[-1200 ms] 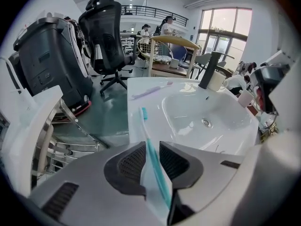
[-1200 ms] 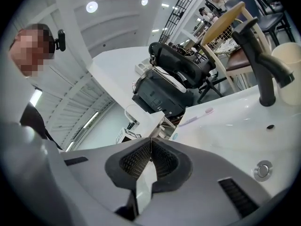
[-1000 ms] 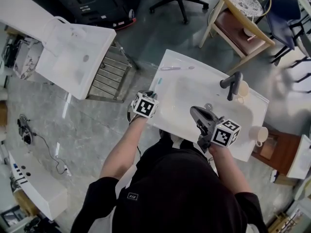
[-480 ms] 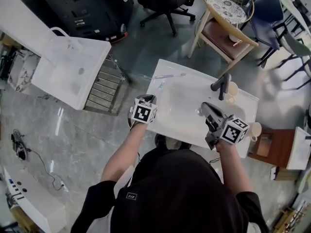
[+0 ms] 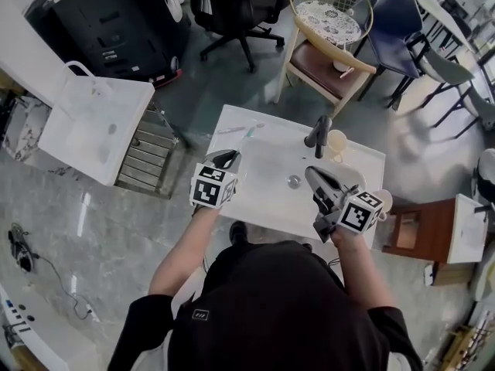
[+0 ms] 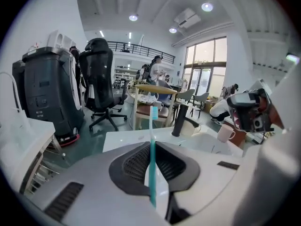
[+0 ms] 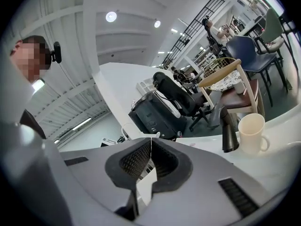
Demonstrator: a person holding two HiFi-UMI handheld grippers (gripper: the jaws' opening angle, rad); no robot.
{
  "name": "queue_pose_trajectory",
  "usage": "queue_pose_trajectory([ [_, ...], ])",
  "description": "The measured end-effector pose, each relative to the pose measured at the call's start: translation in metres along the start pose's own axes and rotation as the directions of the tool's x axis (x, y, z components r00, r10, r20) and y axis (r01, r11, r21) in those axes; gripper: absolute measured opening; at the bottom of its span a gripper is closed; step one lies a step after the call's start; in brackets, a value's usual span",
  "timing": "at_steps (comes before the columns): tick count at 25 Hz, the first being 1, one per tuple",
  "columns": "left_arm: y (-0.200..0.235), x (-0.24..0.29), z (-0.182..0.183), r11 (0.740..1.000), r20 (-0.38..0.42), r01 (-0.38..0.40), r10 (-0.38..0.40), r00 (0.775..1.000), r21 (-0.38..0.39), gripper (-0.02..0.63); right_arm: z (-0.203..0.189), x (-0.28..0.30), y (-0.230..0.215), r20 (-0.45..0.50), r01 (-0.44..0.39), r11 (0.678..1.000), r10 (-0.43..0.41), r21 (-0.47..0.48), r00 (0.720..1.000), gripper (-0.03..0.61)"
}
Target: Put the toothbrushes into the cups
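Observation:
My left gripper [image 5: 227, 158] is shut on a teal toothbrush [image 6: 153, 164]; its jaws have just been closing on it. The brush stands upright between the pads, bristle head [image 6: 154, 112] on top, over the left part of the white sink [image 5: 255, 207]. A pink toothbrush [image 5: 232, 130] lies on the sink's far left rim. A cream cup [image 5: 336, 141] stands beside the black faucet [image 5: 319, 134], and a pink cup [image 5: 384, 199] sits on the right rim. My right gripper [image 5: 313, 175] hovers over the basin, shut with nothing in it [image 7: 151, 140].
A wooden chair [image 5: 329, 45] with a patterned round seat stands behind the sink. A black office chair [image 5: 232, 14] and a second white basin [image 5: 93, 122] are at the left. A brown side table [image 5: 406, 230] is at the right.
My left gripper has risen from the sink's left rim with the teal toothbrush in it. My right gripper has also lifted and shifted over the basin.

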State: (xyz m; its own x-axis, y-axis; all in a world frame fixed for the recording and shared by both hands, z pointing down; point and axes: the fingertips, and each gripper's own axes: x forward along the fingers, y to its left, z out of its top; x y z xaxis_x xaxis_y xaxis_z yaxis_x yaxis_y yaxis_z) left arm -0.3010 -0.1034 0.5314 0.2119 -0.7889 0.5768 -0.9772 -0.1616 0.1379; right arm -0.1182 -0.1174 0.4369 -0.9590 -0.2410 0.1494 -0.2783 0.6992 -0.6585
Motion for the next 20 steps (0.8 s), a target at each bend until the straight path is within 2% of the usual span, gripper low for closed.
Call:
queue_pose_trajectory([
  [5,-0.067,-0.005,0.055,1.000,0.125,-0.009,0.009,0.992,-0.004,0.043,0.013,-0.063,0.010,-0.035,-0.080,0.993,0.078,-0.082,0.996,0.028],
  [9,-0.137,0.000,0.094,1.000,0.200,-0.003,0.005,0.980,-0.007,0.043,0.037,-0.130,0.002,-0.010,-0.115,0.984,0.114,-0.135,0.993,0.028],
  [15,-0.253,0.012,0.128,0.998,0.266,0.059,-0.057,0.962,-0.001,0.043,0.057,-0.232,-0.034,0.025,-0.093,0.987,0.097,-0.132,0.995,0.028],
  [20,-0.305,0.027,0.135,0.991,0.272,0.129,-0.129,0.954,0.017,0.043,0.067,-0.276,-0.059,0.073,-0.041,0.993,0.049,-0.112,0.996,0.028],
])
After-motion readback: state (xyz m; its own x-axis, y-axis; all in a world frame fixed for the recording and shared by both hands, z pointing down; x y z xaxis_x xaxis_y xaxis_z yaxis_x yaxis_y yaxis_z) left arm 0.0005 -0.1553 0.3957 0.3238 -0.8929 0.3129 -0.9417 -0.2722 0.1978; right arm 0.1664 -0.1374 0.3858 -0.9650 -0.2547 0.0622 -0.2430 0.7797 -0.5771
